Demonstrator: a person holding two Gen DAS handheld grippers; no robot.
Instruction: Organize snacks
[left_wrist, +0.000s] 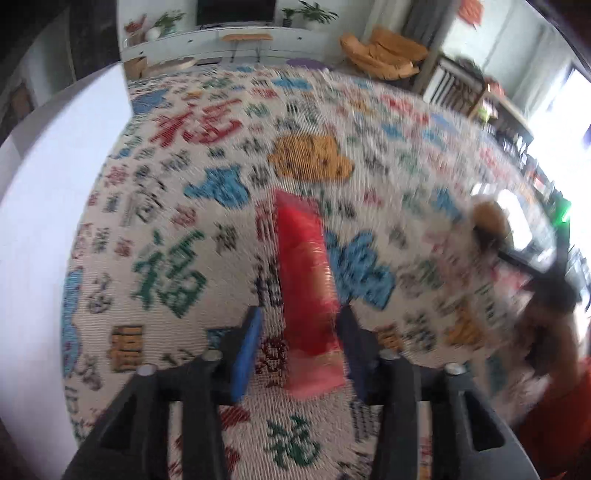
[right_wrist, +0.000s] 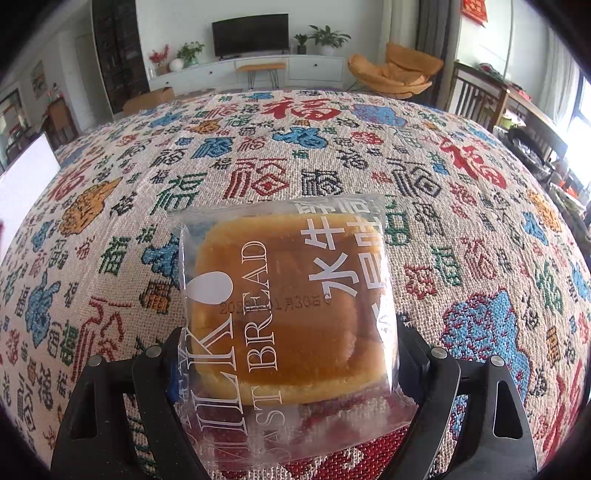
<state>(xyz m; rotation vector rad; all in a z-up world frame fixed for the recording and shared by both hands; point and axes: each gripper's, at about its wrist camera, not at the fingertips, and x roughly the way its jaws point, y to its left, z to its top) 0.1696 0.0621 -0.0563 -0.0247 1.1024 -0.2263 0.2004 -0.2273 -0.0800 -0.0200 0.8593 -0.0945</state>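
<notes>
My right gripper (right_wrist: 291, 369) clamps the light, squashy bread pack (right_wrist: 288, 302) by its sides; left gripper (left_wrist: 301, 332) half-open around the red packet (left_wrist: 306, 280).

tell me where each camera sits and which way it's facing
Left wrist: sits on the left gripper, looking forward and down over the patterned tablecloth; its two black fingers with blue pads flank a red packet, and the picture is motion-blurred.
Right wrist: sits on the right gripper, looking forward and down at a wrapped milk toast bread between its jaws.
Shared: both face the same far wall, showing the TV, white cabinet and orange chair.
</notes>
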